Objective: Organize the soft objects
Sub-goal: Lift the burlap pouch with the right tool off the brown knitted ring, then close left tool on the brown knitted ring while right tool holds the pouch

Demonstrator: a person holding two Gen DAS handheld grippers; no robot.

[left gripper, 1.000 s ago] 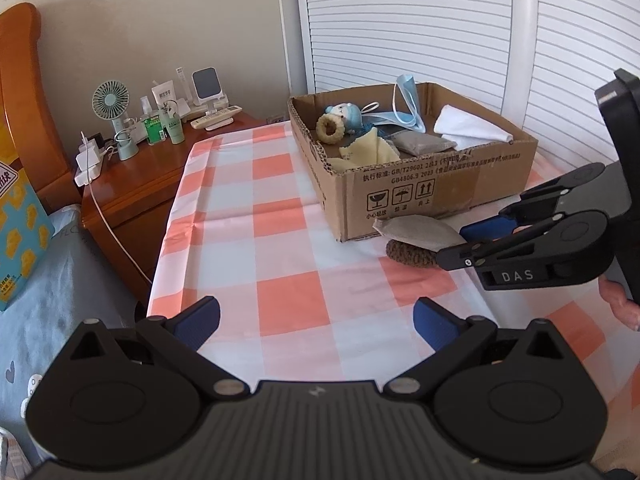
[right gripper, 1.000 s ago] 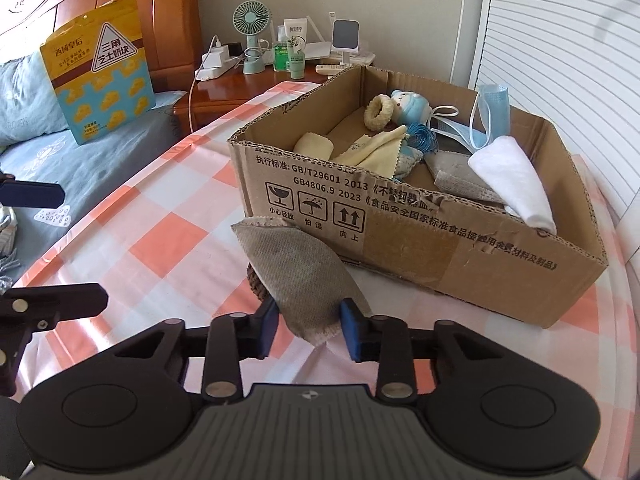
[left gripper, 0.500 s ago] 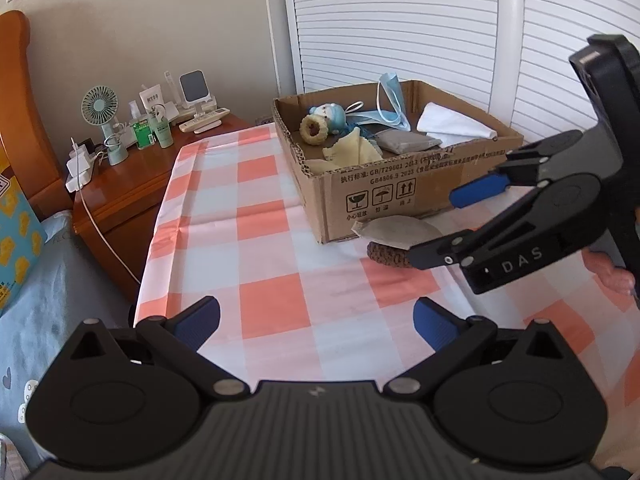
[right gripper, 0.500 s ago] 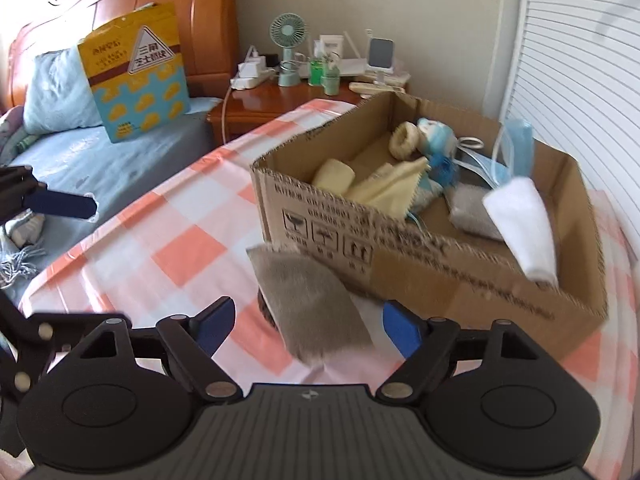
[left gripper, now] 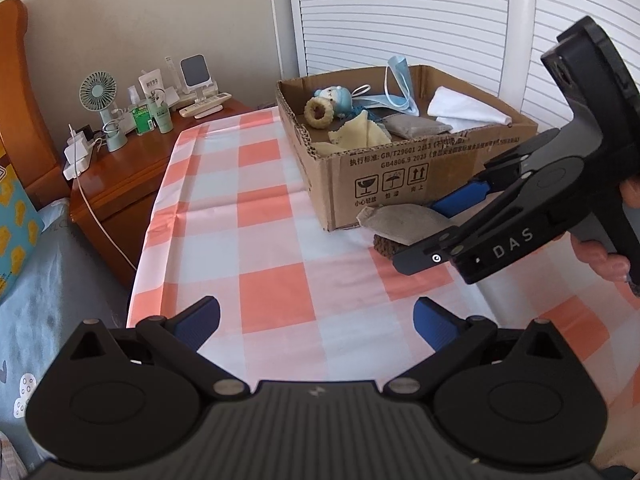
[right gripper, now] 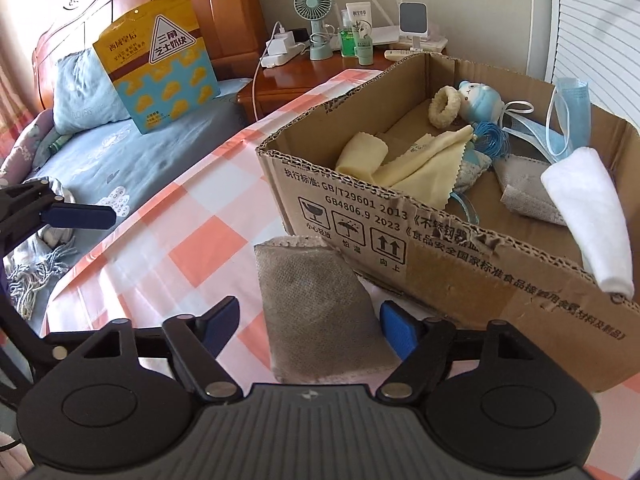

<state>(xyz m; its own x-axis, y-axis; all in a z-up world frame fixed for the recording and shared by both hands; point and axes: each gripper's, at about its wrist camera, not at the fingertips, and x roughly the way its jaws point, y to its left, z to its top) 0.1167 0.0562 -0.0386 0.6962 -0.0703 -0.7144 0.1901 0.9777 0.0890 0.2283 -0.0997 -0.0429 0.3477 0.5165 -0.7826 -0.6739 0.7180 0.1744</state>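
Note:
A grey fabric pouch lies on the checked tablecloth against the front of the cardboard box; it also shows in the left wrist view, resting on a brown woven item. My right gripper is open, its blue pads on either side of the pouch and apart from it; it also shows in the left wrist view. My left gripper is open and empty over the tablecloth. The box holds a yellow cloth, a blue plush toy, a face mask, a white cloth and another grey pouch.
A wooden nightstand with a small fan, bottles and a charger stands beyond the table's far left corner. A bed with a yellow-and-blue bag runs along the left. White shutters stand behind the box.
My right gripper opened and let go of the grey pouch, which now lies on the table by the box. The gripper then lifted and came back down around the pouch.

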